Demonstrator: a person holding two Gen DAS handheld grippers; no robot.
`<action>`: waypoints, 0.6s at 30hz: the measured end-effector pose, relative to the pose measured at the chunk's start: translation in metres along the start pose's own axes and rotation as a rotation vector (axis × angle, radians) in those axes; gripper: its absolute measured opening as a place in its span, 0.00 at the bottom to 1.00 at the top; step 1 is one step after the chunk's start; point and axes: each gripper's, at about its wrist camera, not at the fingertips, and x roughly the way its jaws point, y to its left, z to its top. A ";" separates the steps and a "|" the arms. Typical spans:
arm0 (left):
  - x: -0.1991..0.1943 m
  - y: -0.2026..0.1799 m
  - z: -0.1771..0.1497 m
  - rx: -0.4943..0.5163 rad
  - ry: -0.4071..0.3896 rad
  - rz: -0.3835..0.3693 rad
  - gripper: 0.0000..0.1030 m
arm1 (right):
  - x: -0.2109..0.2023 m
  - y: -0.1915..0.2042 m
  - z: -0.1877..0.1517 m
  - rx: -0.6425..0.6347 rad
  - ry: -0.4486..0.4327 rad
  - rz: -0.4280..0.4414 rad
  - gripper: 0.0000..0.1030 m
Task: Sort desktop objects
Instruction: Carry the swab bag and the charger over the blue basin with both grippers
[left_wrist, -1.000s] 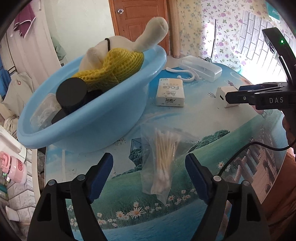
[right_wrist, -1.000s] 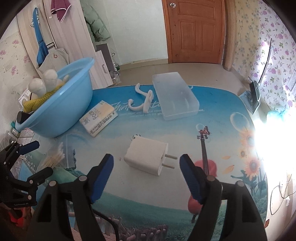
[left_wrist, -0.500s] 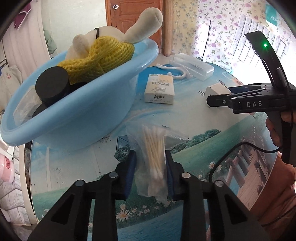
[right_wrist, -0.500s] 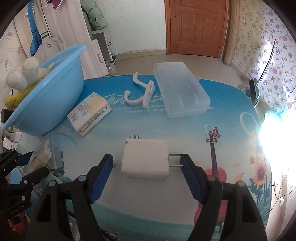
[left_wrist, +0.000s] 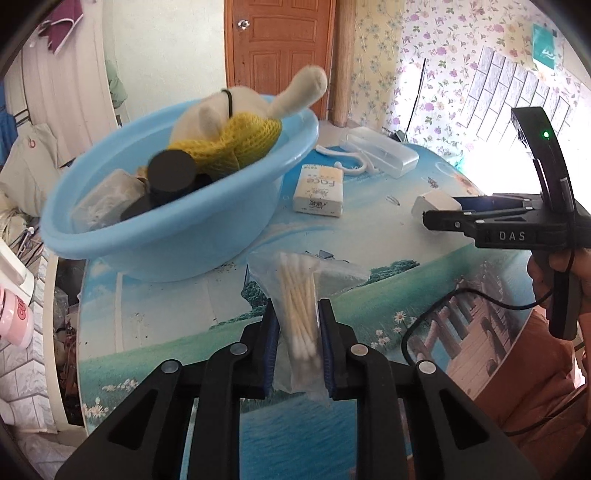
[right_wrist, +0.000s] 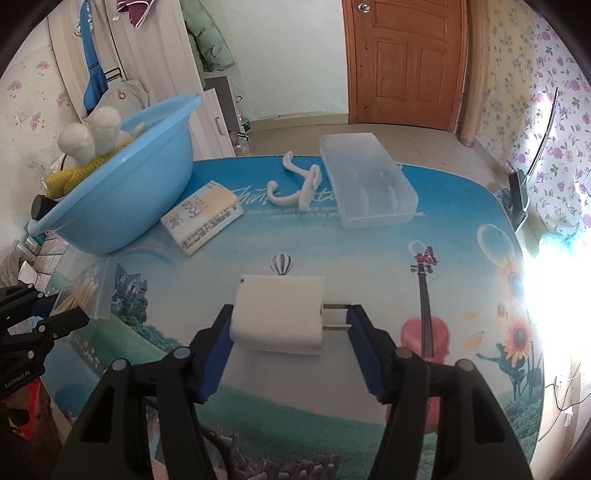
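Note:
My left gripper (left_wrist: 297, 328) is shut on a clear bag of cotton swabs (left_wrist: 300, 295) and holds it above the table, in front of the blue basin (left_wrist: 207, 206). The basin holds a plush toy in yellow netting (left_wrist: 240, 129), a black lid and a pale packet. My right gripper (right_wrist: 290, 332) has closed around a white plug adapter (right_wrist: 279, 312) on the table; the left pad touches its body and the right pad touches its prongs. The adapter also shows in the left wrist view (left_wrist: 434, 205).
A tissue pack (right_wrist: 203, 216), a white hook (right_wrist: 299, 182) and a clear plastic box (right_wrist: 365, 184) lie on the far half of the picture-printed table (right_wrist: 406, 280). The basin (right_wrist: 125, 184) stands at the table's left edge. A door is behind.
My left gripper closed on the swab bag and lifted it. My right gripper moved onto the adapter and its jaws closed in on it.

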 end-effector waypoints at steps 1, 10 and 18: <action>-0.004 -0.001 0.000 -0.002 -0.009 0.004 0.18 | -0.004 0.001 -0.002 -0.004 -0.007 0.006 0.58; -0.054 -0.005 0.007 0.004 -0.119 0.009 0.18 | -0.042 0.023 -0.008 -0.058 -0.069 0.073 0.58; -0.099 -0.006 0.021 0.040 -0.237 -0.020 0.18 | -0.079 0.050 0.015 -0.125 -0.165 0.146 0.58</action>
